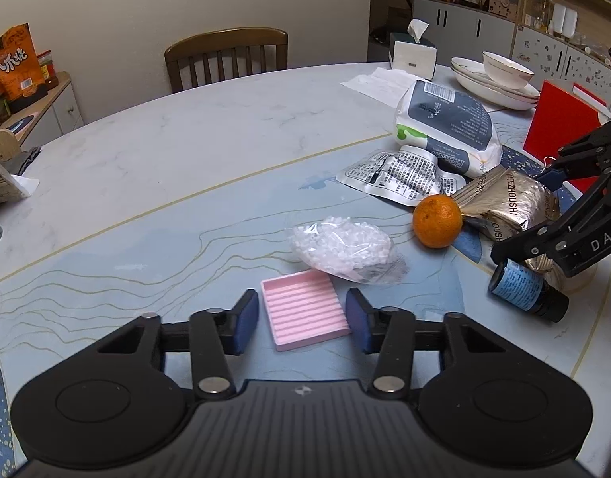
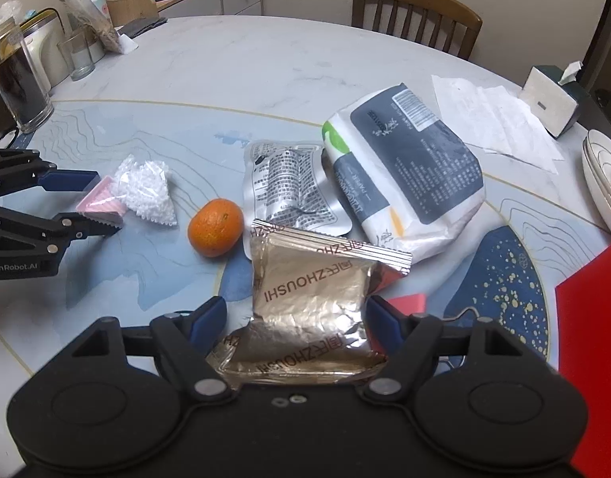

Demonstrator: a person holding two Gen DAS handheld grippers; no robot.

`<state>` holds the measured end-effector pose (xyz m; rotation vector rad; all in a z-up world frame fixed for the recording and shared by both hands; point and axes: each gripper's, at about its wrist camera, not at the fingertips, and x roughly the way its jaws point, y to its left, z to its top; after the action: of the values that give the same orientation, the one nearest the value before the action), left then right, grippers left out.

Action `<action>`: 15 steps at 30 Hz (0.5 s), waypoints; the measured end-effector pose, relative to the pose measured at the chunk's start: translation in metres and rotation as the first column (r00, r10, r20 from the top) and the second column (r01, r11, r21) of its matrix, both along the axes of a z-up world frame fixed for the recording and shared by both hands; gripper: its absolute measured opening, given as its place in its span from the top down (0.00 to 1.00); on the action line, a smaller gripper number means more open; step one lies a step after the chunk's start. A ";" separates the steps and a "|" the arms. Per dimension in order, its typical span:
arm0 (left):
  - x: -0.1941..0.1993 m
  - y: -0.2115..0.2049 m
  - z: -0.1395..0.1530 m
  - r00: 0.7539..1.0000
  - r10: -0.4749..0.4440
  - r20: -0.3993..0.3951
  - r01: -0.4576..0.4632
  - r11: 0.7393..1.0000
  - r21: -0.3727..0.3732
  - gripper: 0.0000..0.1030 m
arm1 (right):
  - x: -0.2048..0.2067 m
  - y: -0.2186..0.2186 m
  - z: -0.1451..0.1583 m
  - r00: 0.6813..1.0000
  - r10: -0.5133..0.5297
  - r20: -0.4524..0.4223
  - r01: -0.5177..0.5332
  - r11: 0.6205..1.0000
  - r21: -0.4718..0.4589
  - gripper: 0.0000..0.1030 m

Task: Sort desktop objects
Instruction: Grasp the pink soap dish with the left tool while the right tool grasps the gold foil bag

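Observation:
A pink ridged tray [image 1: 305,310] lies flat on the table just in front of me, and my left gripper [image 1: 303,316] is shut on it, a blue pad against each side. The right wrist view shows the same grip from the side: left gripper [image 2: 106,204], pink tray [image 2: 100,201]. My right gripper [image 2: 297,314] stands open and wide around a gold foil packet [image 2: 309,298], with a gap at the left pad. From the left wrist view the right gripper [image 1: 522,215] straddles that gold packet [image 1: 504,203]. An orange [image 2: 215,227] and a bag of white beads [image 2: 146,191] lie between the two grippers.
A silver sachet [image 2: 285,187] and a white paper pack [image 2: 405,167] lie behind the gold packet. A small dark bottle [image 1: 524,290] lies under the right gripper. A red board [image 2: 592,338], stacked plates [image 1: 496,79], a tissue box [image 2: 552,99] and glass jars [image 2: 22,79] ring the table.

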<state>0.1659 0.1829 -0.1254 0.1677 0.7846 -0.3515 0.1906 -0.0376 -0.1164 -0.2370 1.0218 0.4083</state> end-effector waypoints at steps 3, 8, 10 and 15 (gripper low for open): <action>-0.001 -0.001 0.000 1.000 0.014 0.002 -0.014 1.000 -0.003 0.58 | 0.002 -0.001 0.000 1.000 -0.005 -0.010 0.005 1.000 0.000 0.38; -0.001 -0.002 0.000 0.999 0.037 -0.006 -0.037 0.999 -0.012 0.59 | 0.005 -0.006 0.001 1.000 -0.015 -0.012 0.015 1.000 0.006 0.49; -0.001 -0.001 0.001 0.999 0.047 -0.013 -0.047 0.999 -0.022 0.60 | 0.004 -0.008 0.003 1.000 -0.021 -0.009 0.021 1.000 0.007 0.52; -0.003 -0.001 0.001 0.998 0.053 -0.021 -0.053 0.998 -0.028 0.60 | 0.002 -0.011 0.004 1.000 -0.025 0.000 0.025 1.000 0.006 0.55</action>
<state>0.1627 0.1821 -0.1241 0.1165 0.8020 -0.3144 0.1925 -0.0484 -0.1125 -0.2188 1.0227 0.3880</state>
